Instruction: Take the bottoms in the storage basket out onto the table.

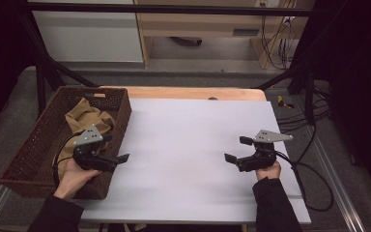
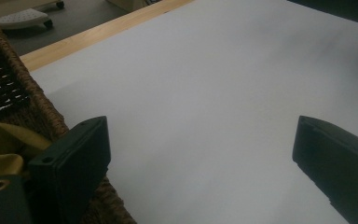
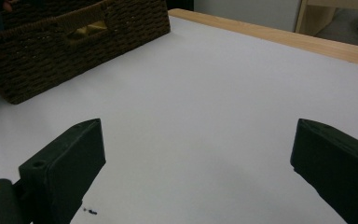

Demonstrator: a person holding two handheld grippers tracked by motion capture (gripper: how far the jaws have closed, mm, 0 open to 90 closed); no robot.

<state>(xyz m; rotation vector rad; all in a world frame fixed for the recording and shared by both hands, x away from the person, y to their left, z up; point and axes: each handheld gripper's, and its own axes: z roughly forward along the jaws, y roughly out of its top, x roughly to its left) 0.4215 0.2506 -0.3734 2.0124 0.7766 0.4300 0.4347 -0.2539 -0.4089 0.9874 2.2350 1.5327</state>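
At far left of the table, found a dark wicker basket [image 1: 29, 140] overlapping the left edge of a white sheet [image 1: 193, 145]. Saw a tan cloth [image 1: 89, 118] bunched inside it, heaped toward the right wall. Noted a left hand [image 1: 75, 176] over the basket's near right corner, holding the left gripper [image 1: 117, 148] just above the right rim, pointed out across the sheet. Found its jaws wide apart with nothing between them. Confirmed this from the left gripper view: left gripper [image 2: 200, 140] spread open over bare white sheet [image 2: 223, 84], basket [image 2: 9, 79] wall beside the left-hand jaw, a fold of tan cloth [image 2: 4, 144] behind that jaw, not touched by either jaw.

Across the middle, saw only plain white sheet, with a strip of the wooden table [image 1: 198, 93] showing along the far edge.

Toward the right, noted a right hand [image 1: 268, 170] in a dark sleeve holding the right gripper [image 1: 235, 149] low over the sheet, pointed leftward and well apart from the basket. Found its jaws parted too, gripping nothing. Saw the same from the right gripper view: right gripper [image 3: 198, 144] open above the sheet, basket [image 3: 74, 42] far off at upper left.
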